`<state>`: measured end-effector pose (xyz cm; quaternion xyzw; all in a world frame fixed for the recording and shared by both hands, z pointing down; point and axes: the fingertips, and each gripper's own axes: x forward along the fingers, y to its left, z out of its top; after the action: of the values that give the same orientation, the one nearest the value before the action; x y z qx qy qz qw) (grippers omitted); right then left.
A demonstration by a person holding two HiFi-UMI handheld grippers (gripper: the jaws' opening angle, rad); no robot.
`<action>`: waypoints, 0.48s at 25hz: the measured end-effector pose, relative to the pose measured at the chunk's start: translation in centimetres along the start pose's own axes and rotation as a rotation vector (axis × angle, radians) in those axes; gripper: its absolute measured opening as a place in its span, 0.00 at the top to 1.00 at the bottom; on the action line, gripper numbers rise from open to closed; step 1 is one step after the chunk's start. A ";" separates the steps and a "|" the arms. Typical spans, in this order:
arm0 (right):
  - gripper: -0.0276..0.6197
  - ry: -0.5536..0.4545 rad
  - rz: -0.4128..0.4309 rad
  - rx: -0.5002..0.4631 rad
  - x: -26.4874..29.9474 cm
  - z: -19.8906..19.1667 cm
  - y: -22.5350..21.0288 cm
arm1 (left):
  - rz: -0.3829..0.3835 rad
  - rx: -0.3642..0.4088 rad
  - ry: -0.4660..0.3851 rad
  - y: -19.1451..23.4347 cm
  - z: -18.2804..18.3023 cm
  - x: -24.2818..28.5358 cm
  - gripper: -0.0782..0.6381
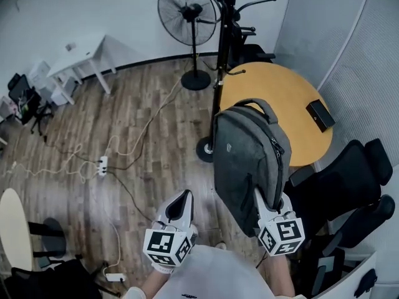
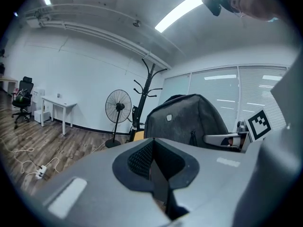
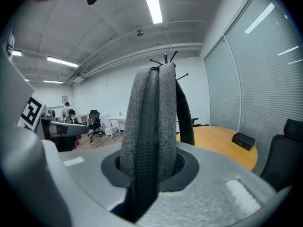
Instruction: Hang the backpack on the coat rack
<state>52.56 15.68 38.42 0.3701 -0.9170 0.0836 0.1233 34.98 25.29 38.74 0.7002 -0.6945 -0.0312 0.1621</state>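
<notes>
Right gripper view, nearest first: we see the right gripper (image 3: 149, 171) with its jaws clamped on a thick fold of the grey backpack (image 3: 150, 112). The fold rises straight up from between the pads and fills the middle of the frame. In the head view we find the left gripper (image 1: 186, 197) just beside it, jaws together with nothing between them, clear of the bag. The backpack is held in the air by its near end. Its top handle (image 1: 267, 106) points away from us toward the coat rack (image 1: 223, 55), which stands just beyond it, beside the round table (image 1: 280, 92). We judge the step in hand to be the carry to the rack. Next, the handle must be raised above a hook and lowered over it, probably with the free gripper steadying the bag.
</notes>
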 end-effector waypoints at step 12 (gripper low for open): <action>0.82 0.028 0.021 -0.027 5.7 1.6 5.6 | 0.015 -0.046 -0.040 8.1 2.2 -1.2 0.87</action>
<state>44.43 15.49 38.20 0.3574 -0.9201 0.0779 0.1400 26.55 26.26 38.65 0.6902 -0.7021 -0.0599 0.1644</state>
